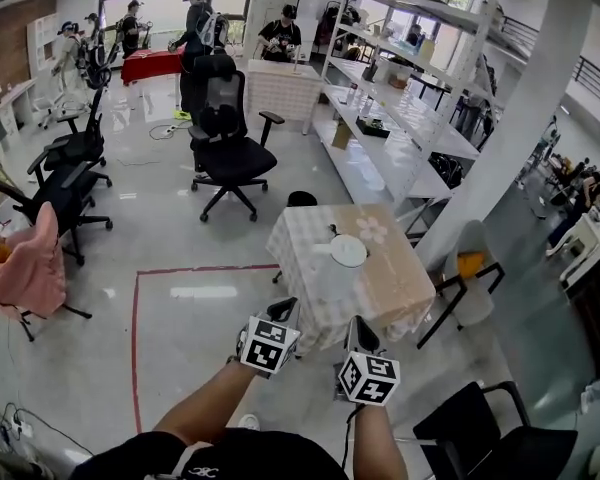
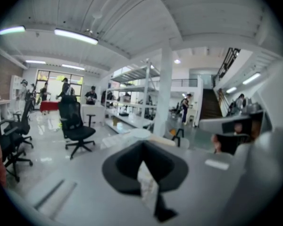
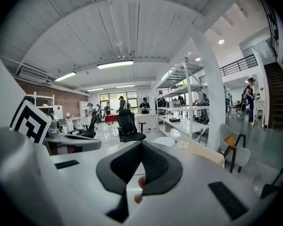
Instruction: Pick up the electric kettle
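A small table with a pale checked cloth (image 1: 380, 288) stands just ahead of me. On it lies a round white thing (image 1: 348, 251) with a dark part at its far edge; whether it is the electric kettle seen from above I cannot tell. It also shows as a pale disc (image 3: 166, 141) in the right gripper view. My left gripper (image 1: 288, 308) and right gripper (image 1: 358, 326) are side by side short of the table's near edge, both pointing at it. Their jaws meet at the tip with nothing between them, as the left gripper (image 2: 142, 148) and right gripper (image 3: 141, 144) views show.
A black office chair (image 1: 225, 138) stands beyond the table, and more chairs (image 1: 65, 183) are at the left. A white shelving rack (image 1: 400, 118) and a pillar (image 1: 510, 118) are at the right. A grey chair with an orange cushion (image 1: 470, 268) adjoins the table. A black chair (image 1: 490, 433) is at the near right. People stand at the back.
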`<action>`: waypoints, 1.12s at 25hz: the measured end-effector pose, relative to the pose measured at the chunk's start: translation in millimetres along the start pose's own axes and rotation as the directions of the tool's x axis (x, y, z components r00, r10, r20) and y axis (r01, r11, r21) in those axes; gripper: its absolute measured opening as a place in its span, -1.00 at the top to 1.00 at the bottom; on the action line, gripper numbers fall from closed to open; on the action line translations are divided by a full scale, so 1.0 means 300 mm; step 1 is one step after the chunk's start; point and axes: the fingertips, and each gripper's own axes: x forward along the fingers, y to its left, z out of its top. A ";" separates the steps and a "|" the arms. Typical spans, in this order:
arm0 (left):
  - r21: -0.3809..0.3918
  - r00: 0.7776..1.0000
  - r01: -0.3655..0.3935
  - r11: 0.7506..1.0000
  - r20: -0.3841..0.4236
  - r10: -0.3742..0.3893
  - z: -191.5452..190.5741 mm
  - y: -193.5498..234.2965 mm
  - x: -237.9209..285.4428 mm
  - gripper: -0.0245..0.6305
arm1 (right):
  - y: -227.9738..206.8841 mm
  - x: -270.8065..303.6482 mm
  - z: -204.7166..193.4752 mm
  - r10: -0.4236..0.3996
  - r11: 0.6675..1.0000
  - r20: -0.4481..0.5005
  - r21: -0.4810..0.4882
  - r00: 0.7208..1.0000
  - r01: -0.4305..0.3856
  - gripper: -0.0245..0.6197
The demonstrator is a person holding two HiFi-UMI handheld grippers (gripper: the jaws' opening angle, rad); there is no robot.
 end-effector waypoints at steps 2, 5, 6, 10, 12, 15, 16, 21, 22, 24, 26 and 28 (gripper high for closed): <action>-0.005 1.000 0.006 1.000 -0.005 -0.006 -0.004 0.035 0.038 0.94 | -0.006 0.041 -0.004 -0.013 1.000 -0.009 -0.001 1.000 0.013 0.95; -0.016 1.000 0.019 1.000 -0.013 -0.019 0.001 0.063 0.080 0.94 | -0.020 0.091 -0.008 -0.025 1.000 -0.026 -0.004 0.999 0.025 0.95; -0.014 1.000 0.024 1.000 -0.018 -0.024 -0.003 0.065 0.094 0.94 | -0.027 0.103 -0.008 -0.028 1.000 -0.030 -0.005 0.999 0.028 0.95; -0.017 0.999 0.023 1.000 -0.049 -0.024 -0.022 0.084 0.170 0.94 | -0.063 0.159 -0.006 -0.030 1.000 -0.035 -0.001 0.999 0.030 0.95; -0.004 0.998 0.021 1.000 -0.061 -0.021 -0.013 0.084 0.227 0.94 | -0.105 0.202 -0.001 -0.030 0.999 -0.034 0.009 0.999 0.030 0.95; 0.051 0.998 0.003 0.999 -0.069 0.001 0.007 0.084 0.301 0.94 | -0.177 0.259 0.008 -0.028 0.999 -0.035 0.041 0.999 0.030 0.95; 0.058 0.997 -0.008 0.998 -0.075 0.013 0.008 0.088 0.319 0.94 | -0.196 0.275 0.011 -0.024 0.999 -0.034 0.047 0.999 0.026 0.95; 0.048 0.994 -0.066 0.997 -0.085 0.070 0.011 0.130 0.446 0.93 | -0.295 0.395 0.035 0.010 0.999 -0.029 0.044 1.000 -0.008 0.95; 0.056 0.992 -0.077 0.995 -0.092 0.082 0.011 0.133 0.475 0.93 | -0.321 0.423 0.041 0.018 0.999 -0.029 0.047 0.999 -0.016 0.95; 0.072 0.990 -0.097 0.993 -0.100 0.104 0.011 0.136 0.539 0.91 | -0.376 0.476 0.052 0.030 0.998 -0.029 0.052 0.999 -0.029 0.95; 0.074 0.987 -0.108 0.991 -0.109 0.116 0.007 0.143 0.602 0.83 | -0.424 0.531 0.055 0.042 0.997 -0.034 0.060 0.999 -0.040 0.95; 0.072 0.984 -0.114 0.991 -0.126 0.122 -0.007 0.150 0.654 0.72 | -0.458 0.580 0.051 0.056 0.996 -0.045 0.065 0.997 -0.053 0.95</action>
